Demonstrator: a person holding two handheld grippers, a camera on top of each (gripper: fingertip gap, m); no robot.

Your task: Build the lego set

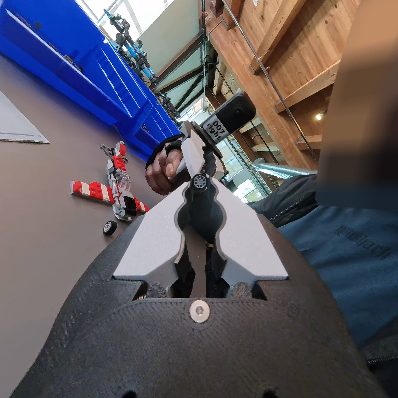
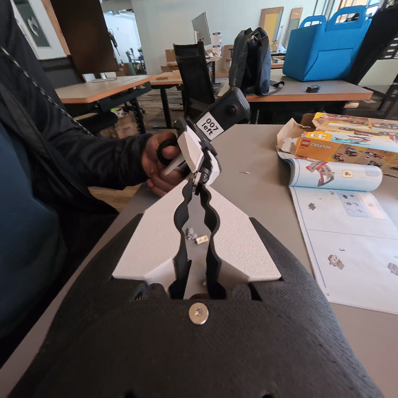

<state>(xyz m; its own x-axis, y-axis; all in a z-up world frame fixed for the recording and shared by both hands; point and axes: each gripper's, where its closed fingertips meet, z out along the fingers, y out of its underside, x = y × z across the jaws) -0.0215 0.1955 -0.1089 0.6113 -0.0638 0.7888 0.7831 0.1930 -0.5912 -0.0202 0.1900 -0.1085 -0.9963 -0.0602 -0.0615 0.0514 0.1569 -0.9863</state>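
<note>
My left gripper [image 1: 199, 184] is raised above the table and shut on a small black wheel with a grey hub [image 1: 200, 181]. My right gripper [image 2: 196, 187] meets it tip to tip and is shut on a small dark piece [image 2: 196, 190] pressed against the wheel [image 2: 204, 173]. Each view shows the other gripper held in a hand: the right gripper [image 1: 206, 170] and the left gripper [image 2: 203, 172]. A red, white and grey lego plane [image 1: 114, 187] lies on the dark table [image 1: 43, 237], left of the grippers. A second loose wheel [image 1: 109, 227] lies beside the plane.
A blue bin [image 1: 86, 71] stands behind the plane, with a white sheet [image 1: 17, 122] at the left. An open instruction booklet [image 2: 344, 226] and a yellow lego box [image 2: 344, 148] lie to the right. Small grey pieces [image 2: 193, 235] lie on the table under my right gripper. Only a small space, under 4 cm, lies between the two pairs of fingers.
</note>
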